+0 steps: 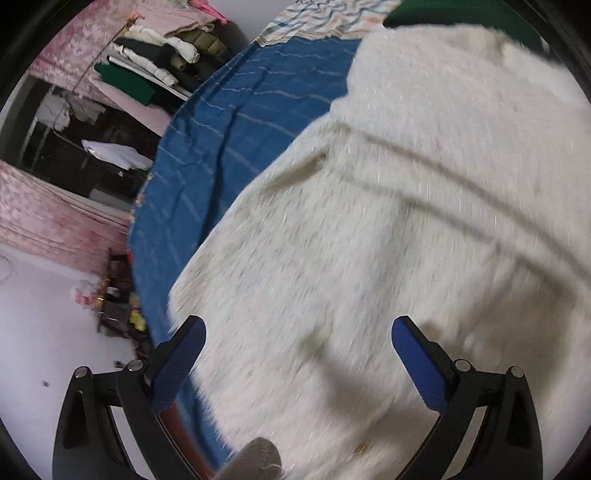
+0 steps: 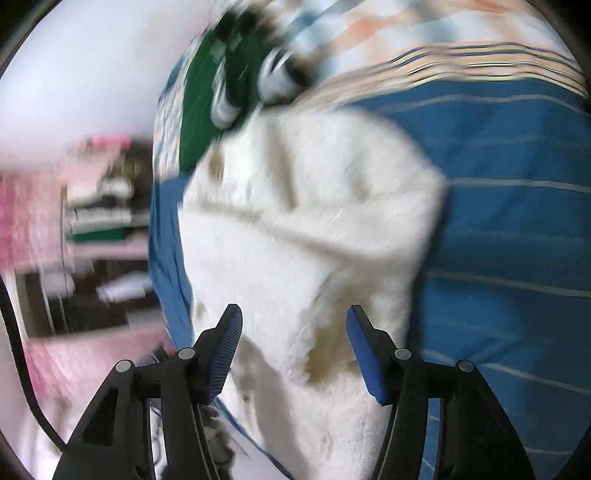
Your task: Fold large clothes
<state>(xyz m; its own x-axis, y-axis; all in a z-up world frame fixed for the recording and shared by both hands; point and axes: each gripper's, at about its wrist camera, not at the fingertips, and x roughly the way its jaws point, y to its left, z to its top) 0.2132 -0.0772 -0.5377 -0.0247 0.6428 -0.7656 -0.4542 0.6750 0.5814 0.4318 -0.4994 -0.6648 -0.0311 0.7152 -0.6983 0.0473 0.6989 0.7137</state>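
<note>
A fluffy white garment [image 1: 388,221] lies spread on a bed with a blue striped sheet [image 1: 229,122]. A fold line crosses its middle. My left gripper [image 1: 297,328] hovers above the garment's near part, jaws wide apart and nothing between the blue pads [image 1: 417,365]. In the right wrist view the same white garment [image 2: 303,229] lies folded over, its right edge against the blue sheet [image 2: 509,236]. My right gripper [image 2: 293,317] stands open over the garment's near end, with no cloth pinched. The picture there is blurred by motion.
A green garment [image 2: 199,122] lies at the far end of the bed beside a pale striped cover [image 1: 325,18]. Left of the bed are pink curtains [image 1: 55,221], a rack of piled clothes [image 1: 155,55] and white floor [image 1: 40,332] with small clutter.
</note>
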